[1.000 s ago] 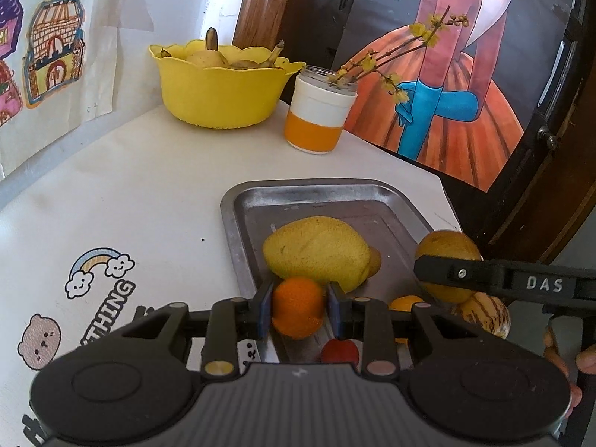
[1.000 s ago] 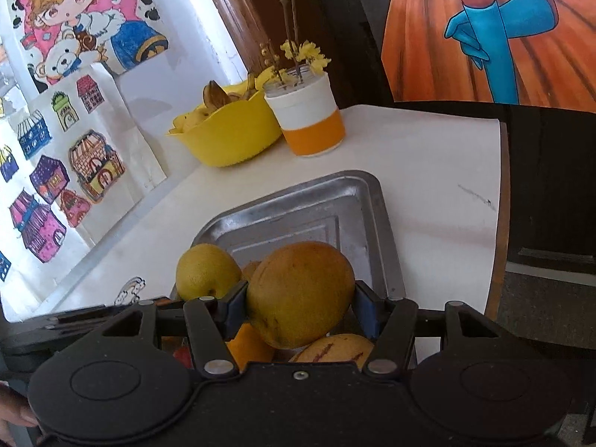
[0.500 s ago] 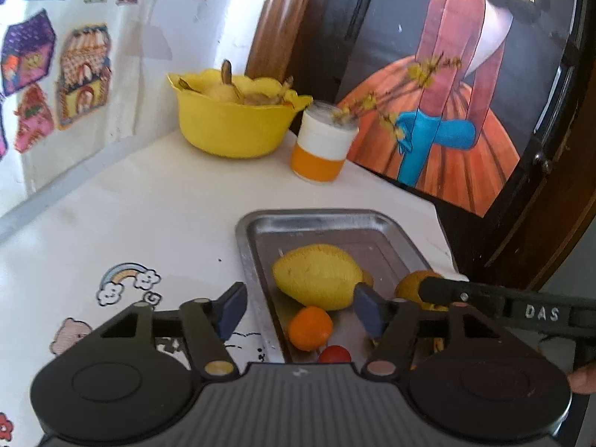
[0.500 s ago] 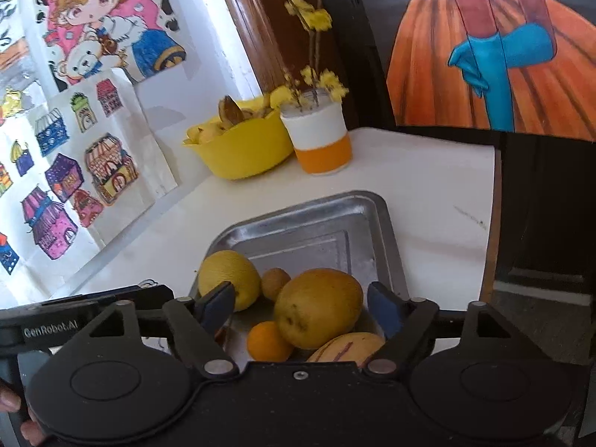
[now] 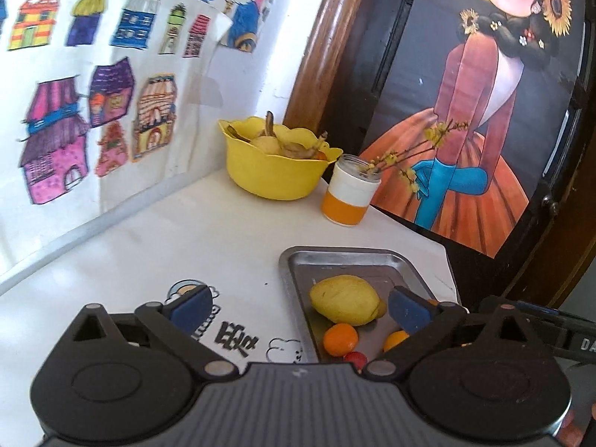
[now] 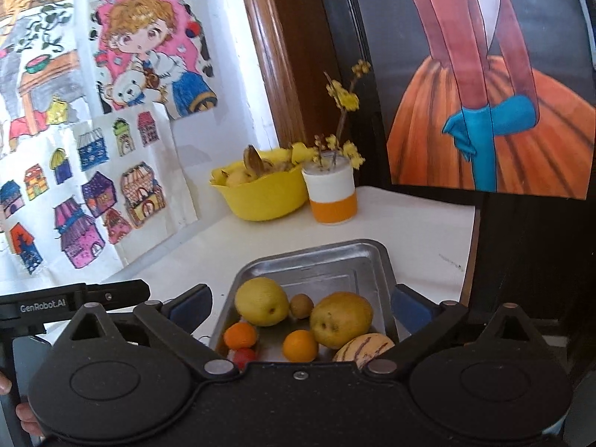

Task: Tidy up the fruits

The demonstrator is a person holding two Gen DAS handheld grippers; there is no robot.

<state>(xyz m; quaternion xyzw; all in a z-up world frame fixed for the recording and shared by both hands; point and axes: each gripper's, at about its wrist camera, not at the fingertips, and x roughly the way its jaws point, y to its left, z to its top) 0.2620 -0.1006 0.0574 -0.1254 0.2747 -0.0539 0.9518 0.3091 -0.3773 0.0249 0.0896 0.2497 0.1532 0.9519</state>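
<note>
A steel tray (image 6: 372,260) (image 5: 294,272) on the white table holds several fruits. In the right wrist view these are a yellow lemon-like fruit (image 6: 262,301), a small kiwi (image 6: 301,305), a brownish-yellow mango (image 6: 341,319), two oranges (image 6: 240,335) (image 6: 300,345), a striped melon (image 6: 363,349) and a red tomato (image 6: 244,355). My left gripper (image 5: 298,311) hangs above the tray's near left edge, its jaws opening wide, with nothing held; the orange (image 5: 340,339) lies loose below. My right gripper (image 6: 298,305) stands over the tray, its jaws also opening, and the mango rests free on the tray.
A yellow bowl (image 5: 273,171) with fruit and peels stands at the back by the wall. Beside it is a white and orange cup (image 5: 348,197) with yellow flower twigs. A painted poster (image 5: 484,130) leans at the right. The table's edge runs close behind the tray on the right.
Both grippers let go, the left of the orange and the right of the mango. Both opened wide and drew up and back from the tray.
</note>
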